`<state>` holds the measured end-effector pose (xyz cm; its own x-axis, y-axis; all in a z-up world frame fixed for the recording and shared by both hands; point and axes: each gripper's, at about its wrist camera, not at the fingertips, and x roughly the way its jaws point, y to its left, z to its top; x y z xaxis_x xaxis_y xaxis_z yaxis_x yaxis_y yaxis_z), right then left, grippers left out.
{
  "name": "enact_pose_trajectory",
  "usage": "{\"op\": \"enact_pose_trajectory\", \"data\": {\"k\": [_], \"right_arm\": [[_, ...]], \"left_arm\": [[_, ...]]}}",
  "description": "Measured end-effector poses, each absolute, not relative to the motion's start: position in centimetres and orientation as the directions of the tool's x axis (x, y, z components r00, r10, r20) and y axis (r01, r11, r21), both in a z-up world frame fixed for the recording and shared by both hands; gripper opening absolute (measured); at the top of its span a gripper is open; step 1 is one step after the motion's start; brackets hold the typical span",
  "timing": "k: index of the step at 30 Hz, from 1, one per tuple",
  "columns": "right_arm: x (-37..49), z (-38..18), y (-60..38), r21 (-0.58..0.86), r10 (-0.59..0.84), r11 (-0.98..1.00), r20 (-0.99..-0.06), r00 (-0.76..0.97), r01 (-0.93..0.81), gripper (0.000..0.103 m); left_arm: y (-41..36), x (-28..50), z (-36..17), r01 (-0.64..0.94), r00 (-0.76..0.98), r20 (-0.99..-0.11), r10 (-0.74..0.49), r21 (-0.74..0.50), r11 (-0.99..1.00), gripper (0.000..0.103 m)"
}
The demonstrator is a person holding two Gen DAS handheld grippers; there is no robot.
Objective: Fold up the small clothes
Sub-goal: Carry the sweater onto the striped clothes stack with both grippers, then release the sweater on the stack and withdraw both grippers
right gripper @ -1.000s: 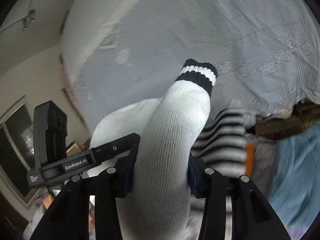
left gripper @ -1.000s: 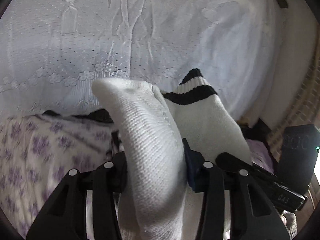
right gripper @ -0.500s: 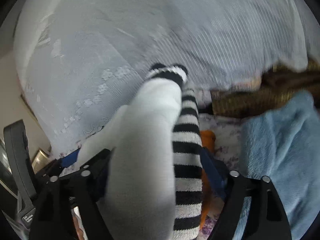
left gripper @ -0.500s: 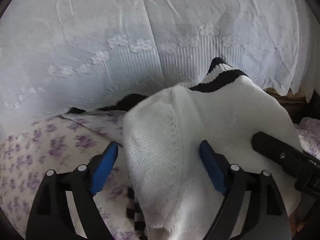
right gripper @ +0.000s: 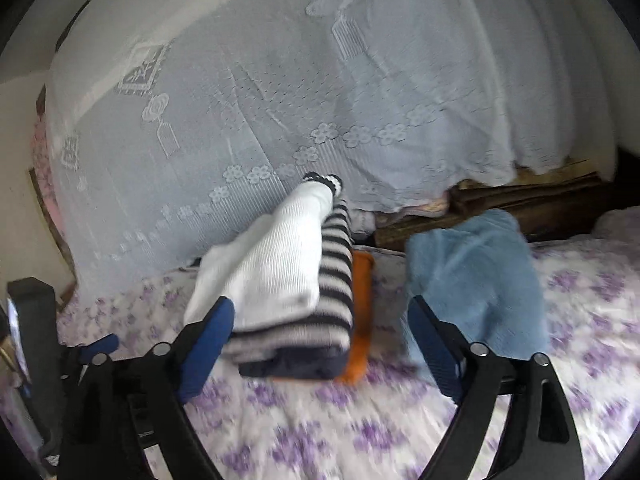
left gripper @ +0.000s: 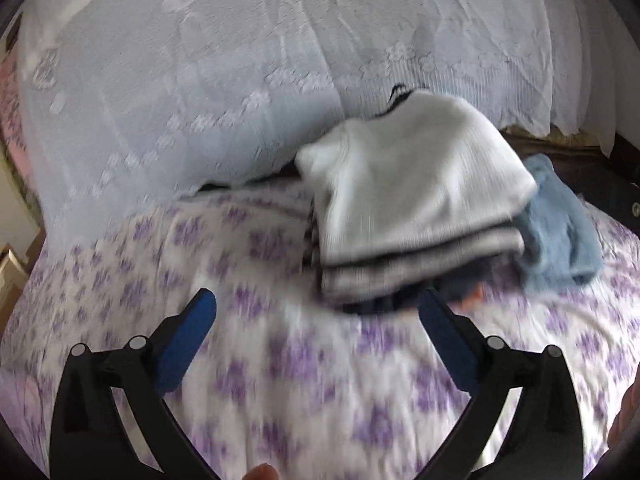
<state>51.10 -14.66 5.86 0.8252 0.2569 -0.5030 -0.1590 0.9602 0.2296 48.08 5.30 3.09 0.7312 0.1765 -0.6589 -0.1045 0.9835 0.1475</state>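
A folded white sock with a black-striped cuff [left gripper: 412, 168] [right gripper: 276, 264] lies on top of a stack of folded clothes. Under it lie a black-and-white striped piece [right gripper: 336, 280], a dark piece [right gripper: 296, 366] and an orange piece [right gripper: 360, 308]. My left gripper [left gripper: 316, 334] is open and empty, a short way in front of the stack. My right gripper [right gripper: 320, 340] is open and empty, its jaws on either side of the stack's near end.
The stack rests on a bed sheet with purple flowers [left gripper: 280, 360] [right gripper: 360, 432]. A folded light blue fleece [left gripper: 560, 224] [right gripper: 476, 276] lies just right of the stack. A white lace cloth [left gripper: 240, 80] [right gripper: 320, 100] hangs behind. The left gripper's body [right gripper: 32, 344] shows at the left edge.
Both grippers held the white sock a second ago. They have opened, left it on the stack and drawn back from it.
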Motion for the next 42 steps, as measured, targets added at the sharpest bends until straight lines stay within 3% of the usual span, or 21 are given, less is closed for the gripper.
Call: {"op": "enact_pose_trajectory", "data": {"k": [7,12,17,22,35,42], "right_arm": [[42.6,6.1,-13.2,0.055,0.107,0.994,-0.471,0.875,-0.091,0.1],[40.8,4.8,-13.6,0.087,0.132,0.991,-0.468,0.874,-0.103,0.1],[41.6,4.1,-13.4,0.118,0.184,0.982,-0.491,0.852,-0.145,0.1],[41.8,4.1,-14.0,0.137,0.19,0.981,-0.492,0.849,-0.14,0.1],[41.0,4.9,-13.5,0.115,0.186,0.982,-0.482,0.856,-0.149,0.1],[40.8,5.1,-13.3,0.104,0.185,0.983,-0.475,0.86,-0.154,0.1]], "left_arm": [[5.8,40.3,3.9,-0.146,0.761,-0.629,0.162,0.077,0.986,0.099],[5.8,37.5,4.8,-0.177,0.811,-0.555,0.186,0.071,0.982,0.099],[5.0,37.3,5.3,-0.161,0.818,-0.544,0.187,0.095,0.982,0.099],[5.1,37.2,5.6,-0.126,0.82,-0.558,0.13,0.046,0.991,0.099],[5.3,36.4,6.0,-0.171,0.834,-0.527,0.161,0.03,0.985,0.099],[5.9,36.9,5.7,-0.165,0.806,-0.578,0.129,-0.009,0.986,0.099]]}}
